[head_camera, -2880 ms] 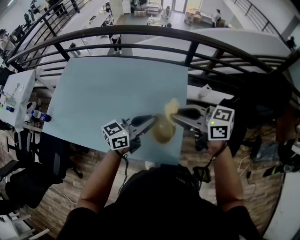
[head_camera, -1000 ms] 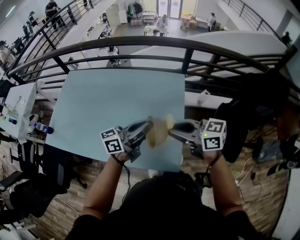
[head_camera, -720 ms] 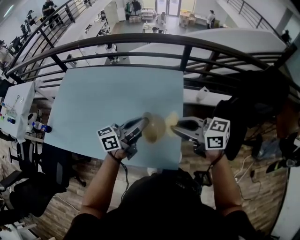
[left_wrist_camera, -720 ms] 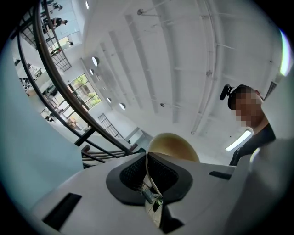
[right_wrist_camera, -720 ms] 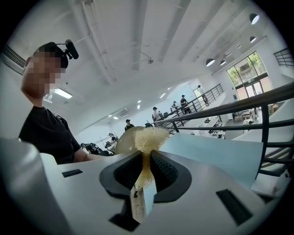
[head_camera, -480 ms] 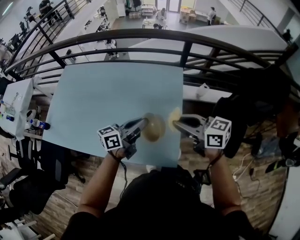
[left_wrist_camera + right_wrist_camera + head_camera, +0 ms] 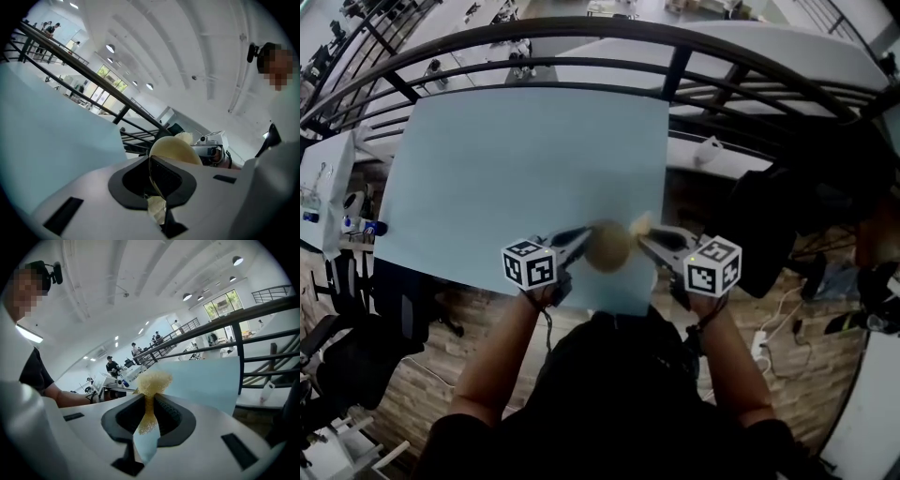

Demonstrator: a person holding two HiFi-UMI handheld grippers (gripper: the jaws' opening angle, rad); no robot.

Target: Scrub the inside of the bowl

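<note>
Head view: the left gripper (image 7: 579, 241) and right gripper (image 7: 647, 244) face each other over the near edge of the pale blue table (image 7: 525, 150), with the tan bowl (image 7: 607, 246) between them. The bowl lies at the tip of the left gripper. The yellow sponge (image 7: 639, 224) sits at the tip of the right gripper, just beside the bowl's upper right side. Blur hides whether sponge and bowl touch.

Left gripper view: the jaws of the left gripper (image 7: 155, 165) are pressed almost together on the bowl's thin rim. The rim runs on edge between the dark pads (image 7: 165, 174), and the rest of the bowl (image 7: 174, 149) rises beyond the jaw tips.

Right gripper view: the jaws of the right gripper (image 7: 149, 401) are closed on the sponge (image 7: 151, 380). Its pinched part is squeezed flat between the pads, and its free end fans out past the tips in front of the table (image 7: 206, 378).
</note>
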